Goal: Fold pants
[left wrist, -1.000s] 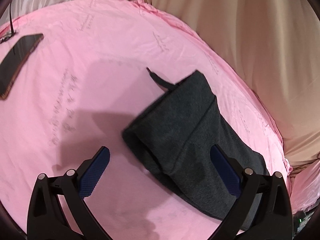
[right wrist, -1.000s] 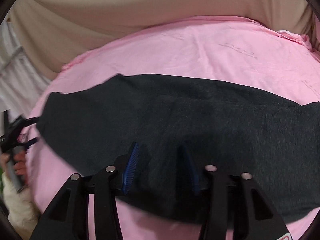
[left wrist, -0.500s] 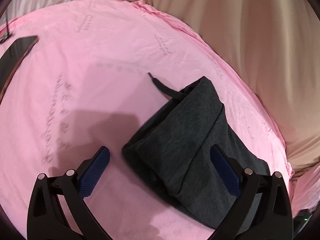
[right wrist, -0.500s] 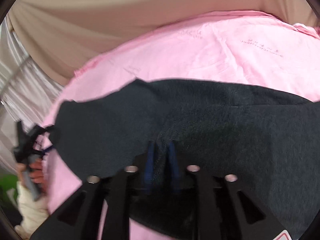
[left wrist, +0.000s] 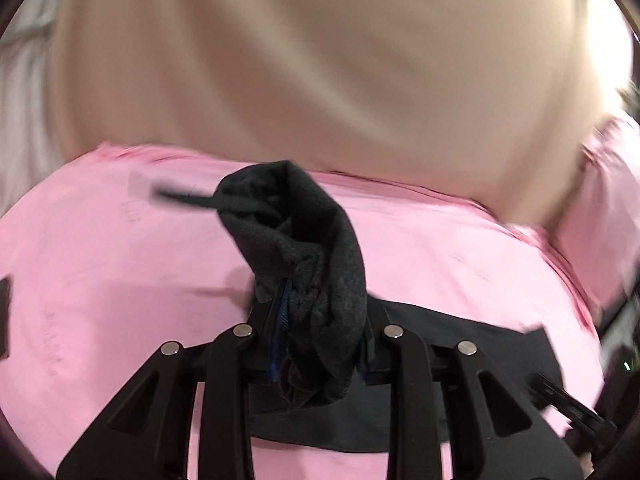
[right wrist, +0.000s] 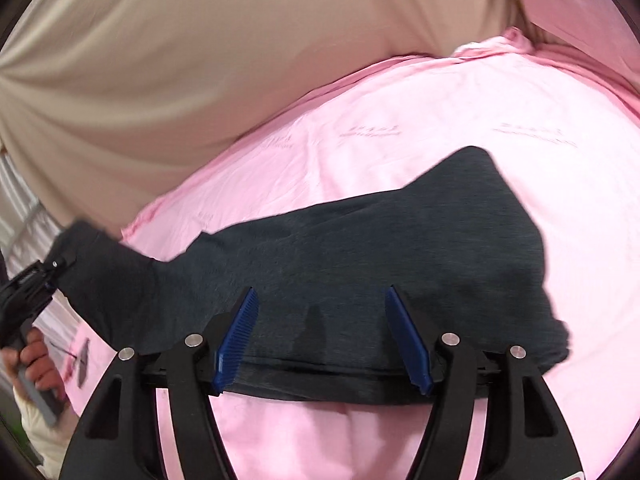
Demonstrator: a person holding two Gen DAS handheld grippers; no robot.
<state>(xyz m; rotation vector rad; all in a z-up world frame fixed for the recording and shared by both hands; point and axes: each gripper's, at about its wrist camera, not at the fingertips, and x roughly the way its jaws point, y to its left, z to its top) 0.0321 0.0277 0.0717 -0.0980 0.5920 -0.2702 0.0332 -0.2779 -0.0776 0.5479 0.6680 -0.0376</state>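
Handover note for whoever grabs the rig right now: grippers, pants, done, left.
Left gripper: jaws closing on a bunched end of the dark grey pants, lifted off the pink sheet; a drawstring dangles from that end.
Right gripper: jaws opening, pads clear of the cloth, near edge of the pants lying flat between them.
Pants: mostly flat across the sheet, one end raised at the left gripper.
Done: pants lie as a narrow band.
Left: carry the held end over to the far end, lay it down, release, smooth.
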